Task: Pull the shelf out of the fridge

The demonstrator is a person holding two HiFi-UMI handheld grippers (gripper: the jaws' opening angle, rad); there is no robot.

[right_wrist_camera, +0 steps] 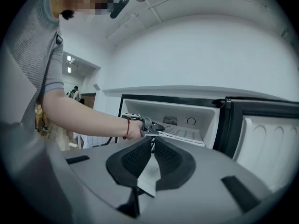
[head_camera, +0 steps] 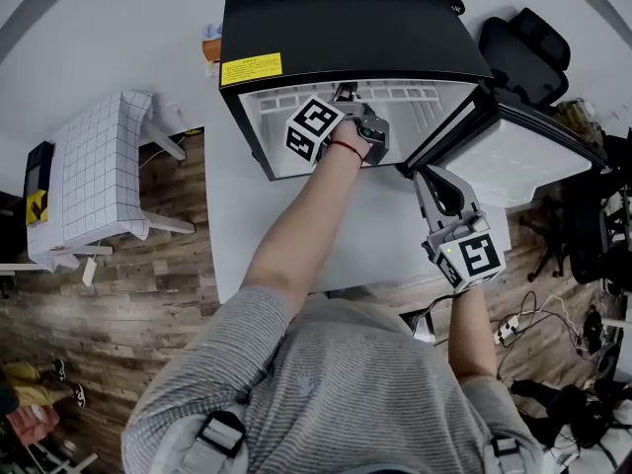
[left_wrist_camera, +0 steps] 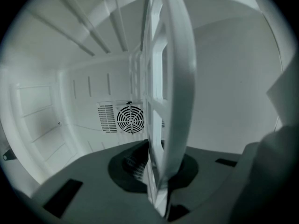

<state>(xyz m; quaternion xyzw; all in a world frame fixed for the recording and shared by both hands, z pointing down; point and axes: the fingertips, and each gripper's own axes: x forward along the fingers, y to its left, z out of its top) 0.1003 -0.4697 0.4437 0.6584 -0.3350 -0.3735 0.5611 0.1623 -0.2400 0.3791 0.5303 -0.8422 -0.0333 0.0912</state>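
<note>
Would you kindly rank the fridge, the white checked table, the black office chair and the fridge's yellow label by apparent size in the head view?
Largest to smallest:
1. fridge
2. white checked table
3. black office chair
4. yellow label
Table and chair lie farther from the camera, so their true sizes stay unsure.

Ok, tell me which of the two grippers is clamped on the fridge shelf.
The left gripper: its jaws pinch the white shelf inside the fridge. The right gripper is outside, shut, empty.

Fridge (head_camera: 346,28) stands on tabletop (head_camera: 296,235), door (head_camera: 523,161) swung open at its right. Shelf (left_wrist_camera: 170,78) inside fridge, front edge between left tool (left_wrist_camera: 156,171) jaws. Right tool (right_wrist_camera: 152,141) right of it, just before door. Side table (head_camera: 94,176) on floor, left of tabletop.
</note>
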